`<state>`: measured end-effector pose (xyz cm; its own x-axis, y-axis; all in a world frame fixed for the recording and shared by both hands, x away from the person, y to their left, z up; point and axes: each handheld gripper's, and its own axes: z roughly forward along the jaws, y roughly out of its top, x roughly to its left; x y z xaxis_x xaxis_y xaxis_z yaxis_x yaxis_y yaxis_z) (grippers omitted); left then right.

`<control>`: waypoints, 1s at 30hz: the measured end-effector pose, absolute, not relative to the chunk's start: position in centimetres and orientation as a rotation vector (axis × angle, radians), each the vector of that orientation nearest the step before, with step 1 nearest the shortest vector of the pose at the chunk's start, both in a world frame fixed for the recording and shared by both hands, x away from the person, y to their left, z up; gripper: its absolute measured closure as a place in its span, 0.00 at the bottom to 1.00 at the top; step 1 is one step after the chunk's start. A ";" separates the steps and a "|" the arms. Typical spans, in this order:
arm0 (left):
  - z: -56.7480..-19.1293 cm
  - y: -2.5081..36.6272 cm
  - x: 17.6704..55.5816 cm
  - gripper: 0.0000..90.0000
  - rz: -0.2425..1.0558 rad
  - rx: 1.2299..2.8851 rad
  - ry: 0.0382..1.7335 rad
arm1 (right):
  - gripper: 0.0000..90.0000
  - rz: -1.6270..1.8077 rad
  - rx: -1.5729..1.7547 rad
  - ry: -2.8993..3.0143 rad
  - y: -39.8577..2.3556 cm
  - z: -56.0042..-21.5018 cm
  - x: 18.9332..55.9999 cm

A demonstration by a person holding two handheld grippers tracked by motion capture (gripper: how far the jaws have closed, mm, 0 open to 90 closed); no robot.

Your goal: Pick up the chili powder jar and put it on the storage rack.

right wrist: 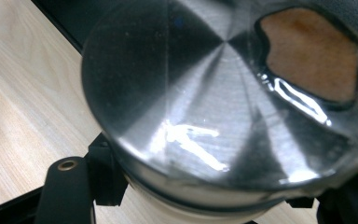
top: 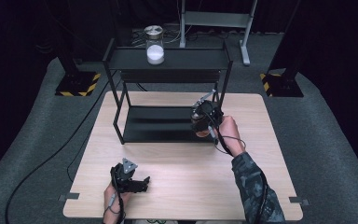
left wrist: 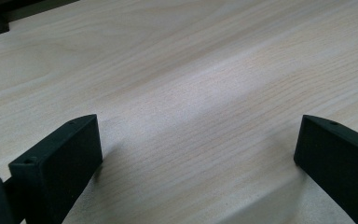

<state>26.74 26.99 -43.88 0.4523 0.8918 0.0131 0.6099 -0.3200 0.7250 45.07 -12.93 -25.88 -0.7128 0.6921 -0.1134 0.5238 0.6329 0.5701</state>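
Right gripper (top: pixel 204 117) — clamped on a jar (top: pixel 199 127) with brown contents and a shiny brushed-metal lid (right wrist: pixel 223 93), held at the front right corner of the black shelf rack (top: pixel 168 59), by its lower tier. Left gripper (top: pixel 133 181) — jaws spread wide with nothing between them, low over the bare wooden table (top: pixel 186 172) near its front edge, well apart from the rack. Second jar (top: pixel 155 45) — white powder, metal lid, upright on the rack's top shelf.
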 end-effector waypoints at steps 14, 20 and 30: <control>-43.9 27.0 26.8 0.00 0.548 2.049 1.251 | 0.34 0.732 0.965 2.519 -12.8 -24.4 45.1; -43.9 27.0 26.8 0.00 0.551 2.048 1.250 | 0.34 0.738 0.956 2.511 -12.7 -23.8 45.0; -43.9 27.0 26.7 0.00 0.553 2.049 1.249 | 0.34 0.748 0.946 2.493 -12.9 -22.7 44.8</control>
<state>26.74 27.00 -43.88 0.4527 0.8916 0.0133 0.6097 -0.3204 0.7250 44.81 -12.89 -22.67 -0.7064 0.6919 -0.1492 0.4957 0.6340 0.5935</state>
